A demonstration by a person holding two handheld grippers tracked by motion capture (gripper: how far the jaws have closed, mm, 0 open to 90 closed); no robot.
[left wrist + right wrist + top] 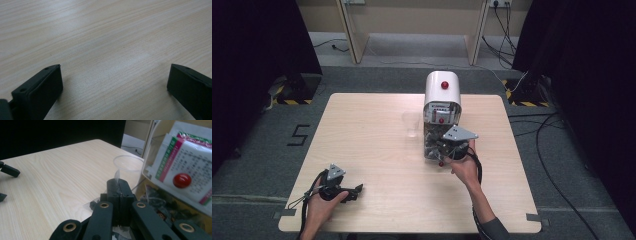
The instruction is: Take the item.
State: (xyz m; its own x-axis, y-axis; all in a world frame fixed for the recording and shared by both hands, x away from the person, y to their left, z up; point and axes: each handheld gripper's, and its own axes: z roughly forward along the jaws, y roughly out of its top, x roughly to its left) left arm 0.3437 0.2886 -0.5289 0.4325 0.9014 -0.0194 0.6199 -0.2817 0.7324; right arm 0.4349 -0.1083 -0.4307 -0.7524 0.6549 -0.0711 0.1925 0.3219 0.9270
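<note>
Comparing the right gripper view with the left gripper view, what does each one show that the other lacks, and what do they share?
Right gripper view: the right gripper, fingers shut on a clear packet, with a clear cup and a dispenser with a red knob beyond. Left gripper view: the left gripper, fingers wide apart with nothing between. Shared: the wooden table.

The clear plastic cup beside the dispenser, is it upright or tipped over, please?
Upright: the cup stands on its base on the table, its open rim facing up.
</note>
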